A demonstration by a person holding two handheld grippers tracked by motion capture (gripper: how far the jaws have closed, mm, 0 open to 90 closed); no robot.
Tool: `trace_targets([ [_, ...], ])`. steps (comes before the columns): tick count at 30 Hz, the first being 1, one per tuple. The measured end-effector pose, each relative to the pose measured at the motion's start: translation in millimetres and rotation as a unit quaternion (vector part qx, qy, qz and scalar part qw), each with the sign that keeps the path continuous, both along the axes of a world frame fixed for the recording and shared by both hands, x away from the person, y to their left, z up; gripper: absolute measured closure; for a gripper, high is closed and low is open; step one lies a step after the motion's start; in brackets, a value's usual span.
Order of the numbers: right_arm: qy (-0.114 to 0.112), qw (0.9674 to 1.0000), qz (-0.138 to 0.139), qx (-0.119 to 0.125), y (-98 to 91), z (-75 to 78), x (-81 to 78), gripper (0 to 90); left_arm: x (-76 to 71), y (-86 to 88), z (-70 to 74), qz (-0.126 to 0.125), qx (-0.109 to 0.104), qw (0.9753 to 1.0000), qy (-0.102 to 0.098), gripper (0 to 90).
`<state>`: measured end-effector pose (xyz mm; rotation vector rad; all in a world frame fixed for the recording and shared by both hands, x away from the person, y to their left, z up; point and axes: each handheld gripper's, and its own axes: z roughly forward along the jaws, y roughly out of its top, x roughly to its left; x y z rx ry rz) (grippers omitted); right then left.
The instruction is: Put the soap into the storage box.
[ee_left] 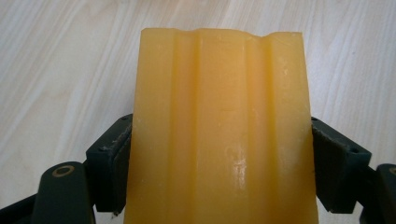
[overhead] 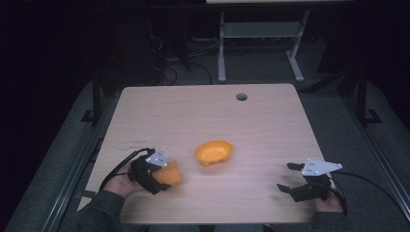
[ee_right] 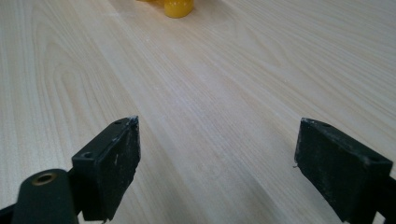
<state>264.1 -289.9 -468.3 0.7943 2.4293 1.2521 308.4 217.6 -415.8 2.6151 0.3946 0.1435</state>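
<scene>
An orange ribbed plastic piece (overhead: 173, 173) sits low over the near left of the wooden table (overhead: 203, 116). My left gripper (overhead: 167, 178) is shut on it. In the left gripper view the piece (ee_left: 219, 93) stands upright between the two black jaws of the left gripper (ee_left: 222, 154), which press on its sides. An orange bowl (overhead: 214, 152) rests tilted near the table's middle, just right of the held piece. My right gripper (overhead: 286, 176) lies at the near right, open and empty. The right gripper (ee_right: 217, 158) shows wide-apart jaws over bare wood, with the bowl (ee_right: 178, 6) far ahead.
A round cable hole (overhead: 241, 96) lies near the table's far edge. Behind the table stands a white desk frame (overhead: 222, 48) on a dark floor. Cables trail from both grippers towards the near edge.
</scene>
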Motion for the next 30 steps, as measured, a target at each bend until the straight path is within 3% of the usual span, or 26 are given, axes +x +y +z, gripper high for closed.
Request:
trace_targets([
  [16, -0.003, 1.0000, 0.002, 0.007, -0.4, 0.7, 0.0, 13.7, 12.2, -8.9, 25.8, -0.013, -0.001, 0.9999, -0.008, 20.7],
  [30, -0.004, 0.9999, 0.004, 0.012, -0.5, 1.0, 0.1, 13.7, 23.8, -22.4, 37.8, -0.027, -0.005, 0.9995, -0.015, 20.7],
])
